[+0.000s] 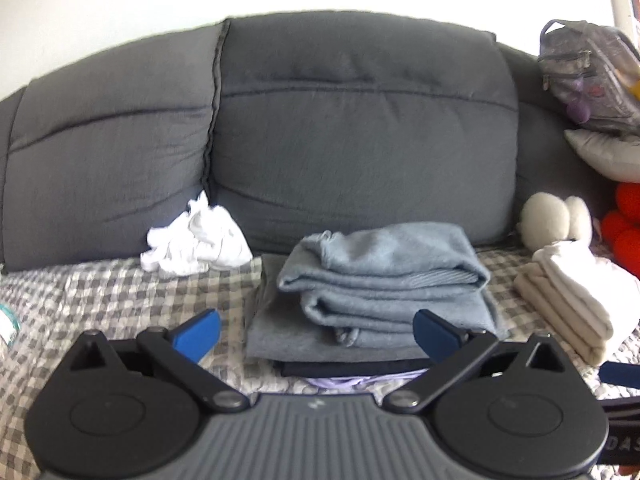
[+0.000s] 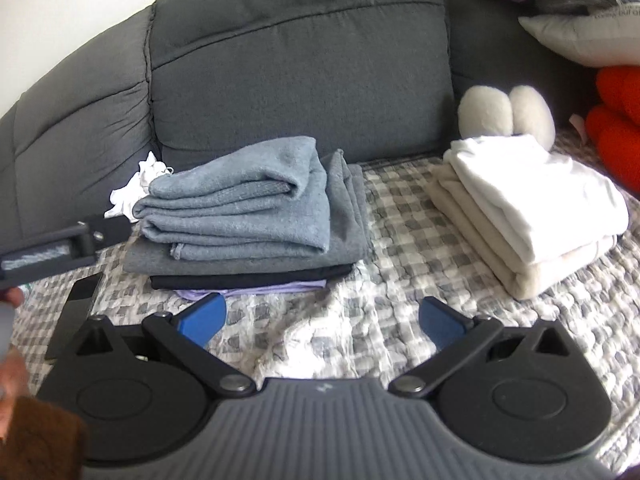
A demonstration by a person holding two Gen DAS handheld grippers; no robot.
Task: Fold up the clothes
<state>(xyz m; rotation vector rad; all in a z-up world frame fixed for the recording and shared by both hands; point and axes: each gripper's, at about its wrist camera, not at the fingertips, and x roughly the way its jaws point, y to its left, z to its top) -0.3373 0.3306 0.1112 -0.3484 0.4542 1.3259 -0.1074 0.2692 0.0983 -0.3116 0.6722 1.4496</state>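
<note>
folded laundry sits in two piles on the grey-and-white checked quilt that covers the sofa seat. the taller pile has a thick blue-grey fleece garment folded on top, a flat grey piece under it, then a dark layer and a lilac edge peeking out at the bottom. to its right, well apart, lies the cream and white folded stack. one item looks undone: a crumpled white cloth bunched against the dark grey sofa back cushion, left of the fleece pile.

the left tongs are spread wide with nothing between the blue pads, hovering just in front of the fleece pile. the right tongs are likewise spread and empty, over bare quilt between the two piles.

risks, as i judge them: the fleece on top is bulky and loosely rolled, so a brush from a passing finger could slide it off or spring the fold open. reaching past the pile for the white cloth invites exactly that. the thin crumpled cloth may also be pinched together with the puckered quilt, dragging the cover and tipping both stacks.
</note>
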